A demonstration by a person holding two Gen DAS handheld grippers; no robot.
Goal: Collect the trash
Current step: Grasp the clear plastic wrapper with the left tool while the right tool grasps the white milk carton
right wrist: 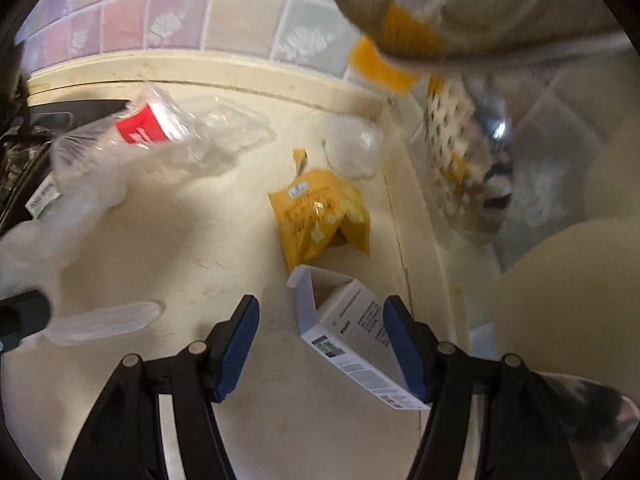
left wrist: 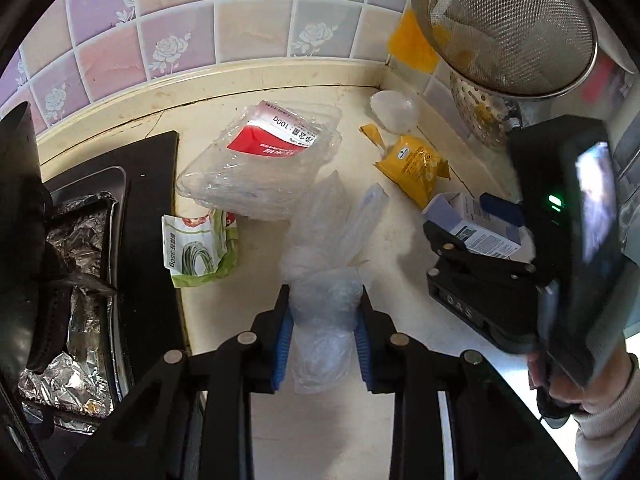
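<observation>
Plastic bag, clear and crumpled, sat clamped between the blue pads of the left gripper, which tilted steeply down over the cream counter; lifting it straight and slowly would keep its loose tail off the other litter. At three o'clock from it, the right gripper angled down with jaws apart around the small white box, not pressing it; centring on the box before closing looked wise, since the yellow wrapper lay at twelve o'clock
</observation>
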